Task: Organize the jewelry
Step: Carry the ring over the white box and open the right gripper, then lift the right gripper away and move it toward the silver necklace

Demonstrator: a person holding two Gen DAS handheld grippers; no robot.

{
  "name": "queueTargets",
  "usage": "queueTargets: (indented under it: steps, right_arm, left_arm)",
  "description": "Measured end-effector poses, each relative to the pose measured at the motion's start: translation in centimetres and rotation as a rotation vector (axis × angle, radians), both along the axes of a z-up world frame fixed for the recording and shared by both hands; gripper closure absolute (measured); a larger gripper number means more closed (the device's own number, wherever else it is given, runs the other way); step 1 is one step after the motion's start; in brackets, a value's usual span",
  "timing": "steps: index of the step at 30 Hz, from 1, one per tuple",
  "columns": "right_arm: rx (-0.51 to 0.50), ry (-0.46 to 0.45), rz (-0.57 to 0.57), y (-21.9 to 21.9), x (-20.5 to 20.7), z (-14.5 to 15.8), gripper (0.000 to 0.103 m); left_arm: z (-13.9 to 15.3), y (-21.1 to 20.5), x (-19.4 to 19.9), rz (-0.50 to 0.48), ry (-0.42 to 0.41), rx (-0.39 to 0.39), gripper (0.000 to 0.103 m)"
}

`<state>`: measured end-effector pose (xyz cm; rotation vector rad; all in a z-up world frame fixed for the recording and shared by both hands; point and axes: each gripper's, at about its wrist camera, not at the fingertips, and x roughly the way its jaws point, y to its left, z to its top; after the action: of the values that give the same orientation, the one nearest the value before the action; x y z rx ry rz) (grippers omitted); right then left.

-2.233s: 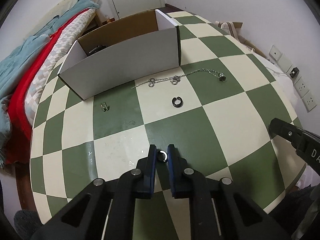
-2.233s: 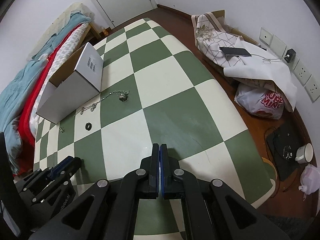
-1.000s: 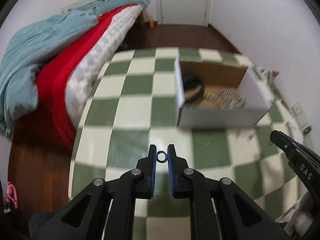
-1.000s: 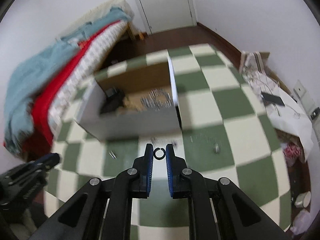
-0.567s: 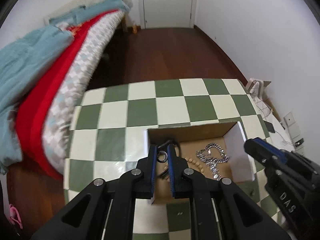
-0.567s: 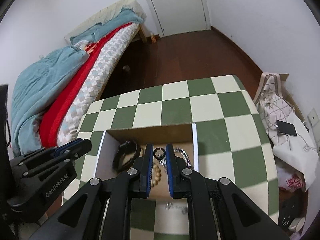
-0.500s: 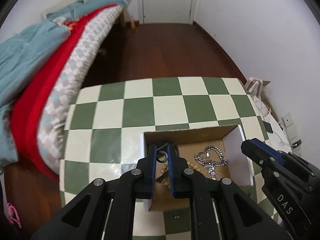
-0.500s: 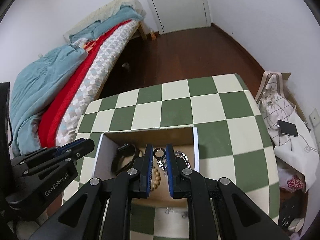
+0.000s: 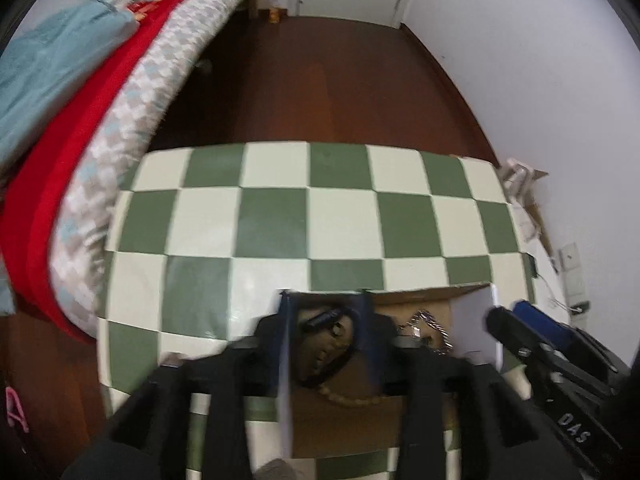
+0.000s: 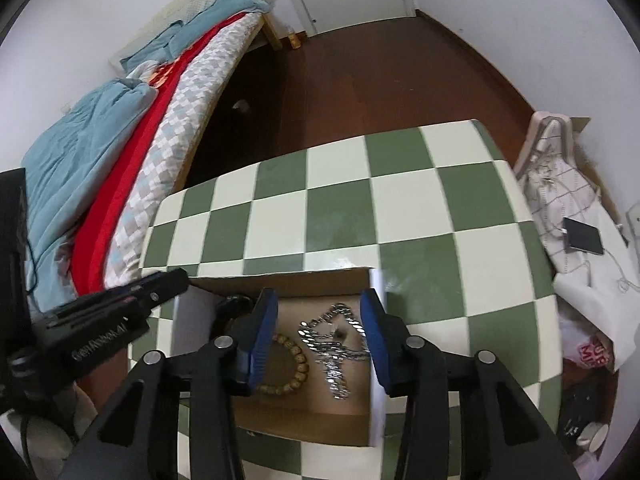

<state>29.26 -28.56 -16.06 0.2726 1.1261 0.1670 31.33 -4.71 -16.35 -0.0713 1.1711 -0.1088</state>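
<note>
Both grippers hung over box (image 10: 280, 428) on worktop (image 10: 340, 208) — left gripper (image 9: 324, 312) and right gripper (image 10: 318, 316) wide, empty; chain (image 10: 334, 344), bead bracelet (image 10: 290, 364) lay inside, directly below right.

One box (image 10: 280, 428), one bead bracelet (image 10: 294, 364), one chain (image 10: 334, 344)

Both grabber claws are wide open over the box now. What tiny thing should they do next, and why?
Probably lift both straight up out of the box. The right gripper and the left gripper are open with nothing between their fingers, hanging over the silver chain and the bead bracelet. Rising first should avoid snagging those pieces before reaching for more jewelry.
</note>
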Motion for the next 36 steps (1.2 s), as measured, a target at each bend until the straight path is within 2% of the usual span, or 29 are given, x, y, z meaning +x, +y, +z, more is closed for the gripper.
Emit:
queueTargets:
  steps: [2,3,4,5,6,9,11,17,23,36]
  right_arm:
    - [-0.022,0.006,-0.004,-0.2,-0.4,0.2,0.048]
    - [-0.042,0.008,-0.007,-0.3,-0.6,0.3,0.039]
    - [-0.063,0.012,-0.008,-0.3,-0.8,0.4,0.033]
    - [-0.084,0.020,-0.006,-0.2,-1.1,0.3,0.020]
    - [-0.115,0.028,-0.002,-0.1,-1.5,0.2,0.012]
    - [-0.207,0.041,0.011,0.6,-2.6,-0.1,0.004]
    - [-0.232,0.056,0.018,0.9,-3.4,-0.4,0.000]
    - [-0.285,0.060,0.026,1.7,-5.8,-0.7,0.000]
    - [-0.300,0.028,0.019,1.8,-8.2,0.6,0.000]
    - [-0.344,-0.131,-0.017,1.8,-14.3,6.8,0.000]
  left_arm:
    - [0.4,0.5,-0.3,0.015,-0.020,0.006,0.016]
    - [0.6,0.7,-0.7,0.020,-0.032,0.030,0.011]
    - [0.6,0.9,-0.8,0.019,-0.036,0.044,0.009]
    - [0.6,1.0,-1.2,0.022,-0.042,0.076,0.005]
    - [0.6,1.1,-1.5,0.026,-0.046,0.100,0.000]
    - [0.5,1.6,-2.9,0.036,-0.077,0.150,0.000]
    - [0.4,1.8,-4.0,0.041,-0.096,0.182,0.000]
    - [0.5,2.0,-6.8,0.042,-0.132,0.215,0.000]
    - [1.7,2.4,-9.4,0.052,-0.174,0.224,0.000]
    - [6.2,2.9,-15.8,0.091,-0.311,0.216,0.000]
